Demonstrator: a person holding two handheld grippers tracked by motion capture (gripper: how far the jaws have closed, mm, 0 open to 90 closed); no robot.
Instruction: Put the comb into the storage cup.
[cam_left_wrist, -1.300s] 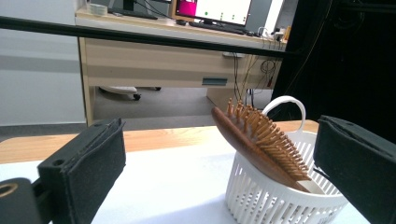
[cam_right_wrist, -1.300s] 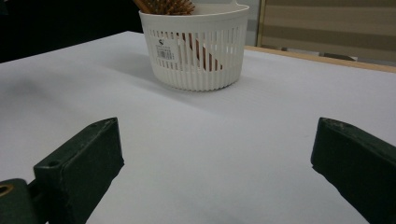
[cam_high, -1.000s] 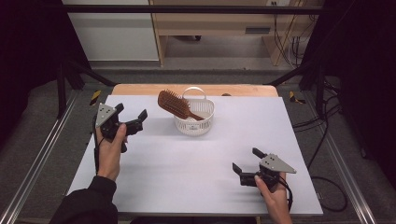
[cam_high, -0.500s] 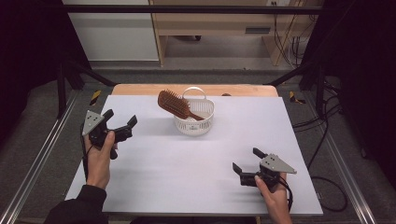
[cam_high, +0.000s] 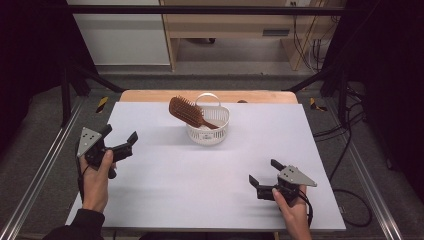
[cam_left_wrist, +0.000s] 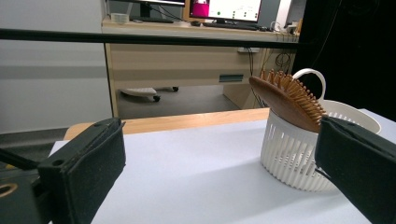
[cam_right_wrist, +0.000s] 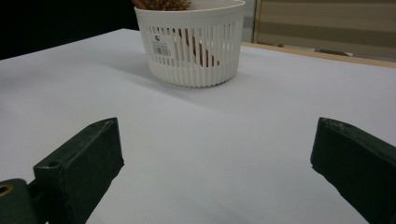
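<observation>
- The left gripper (cam_high: 120, 141), jaws spread and empty, has pulled back from the basket toward the table's near left edge over the past second; it sat higher and closer to the basket before.
- The right gripper (cam_high: 264, 173) has not moved: jaws apart, holding nothing, low over the table (cam_high: 200, 185) near the front right.
- The brush (cam_high: 187, 112) stays as it was, handle down in the white basket (cam_high: 209, 131), its bristled head tilted out over the left rim.
- The basket stands at the table's far middle, well apart from both grippers.
</observation>
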